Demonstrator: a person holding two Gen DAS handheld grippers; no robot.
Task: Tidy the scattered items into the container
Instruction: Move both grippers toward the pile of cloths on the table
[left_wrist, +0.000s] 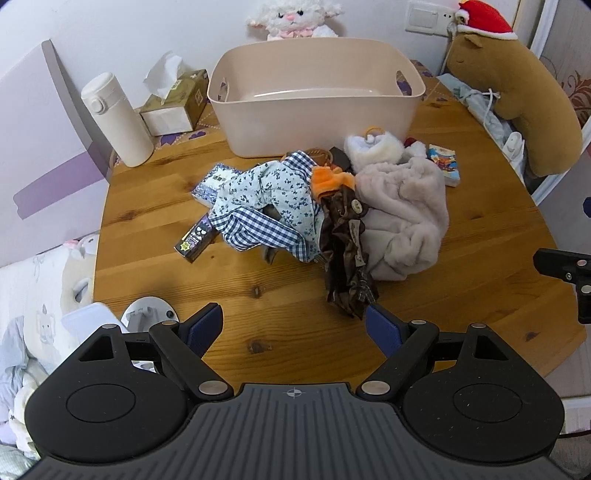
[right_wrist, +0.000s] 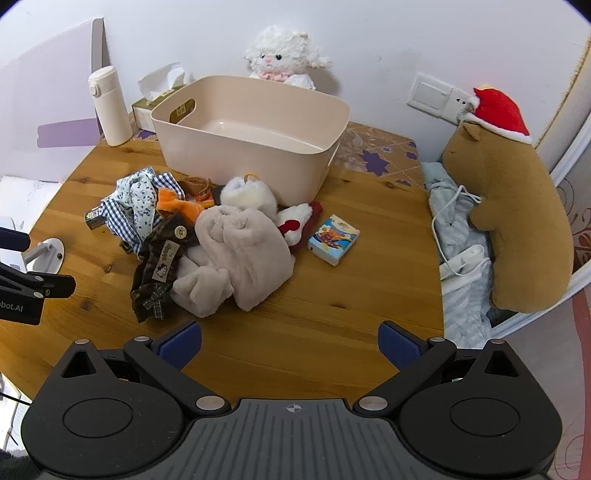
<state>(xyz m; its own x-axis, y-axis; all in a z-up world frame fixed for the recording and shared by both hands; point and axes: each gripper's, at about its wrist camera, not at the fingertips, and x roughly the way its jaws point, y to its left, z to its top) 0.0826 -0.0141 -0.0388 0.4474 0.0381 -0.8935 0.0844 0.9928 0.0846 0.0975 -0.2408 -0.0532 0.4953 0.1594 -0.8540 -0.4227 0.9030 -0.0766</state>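
Nearby, clothes pile before empty container

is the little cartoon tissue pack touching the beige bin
Apart. The right wrist view shows bare wood between the tissue pack and the beige bin.

A round-edged wooden table carries everything. At its far middle stands a beige plastic container, resting partly on a purple-patterned mat spread along the far edge. Left of the container stand a white flask and a tissue box. Just near of the container lies a heap: a blue floral and checked cloth, an orange piece, a brown garment and a pale fleece, all touching. A small dark box lies at the heap's left, a colourful packet at its right. On the near left edge sits what may be a round metal base.
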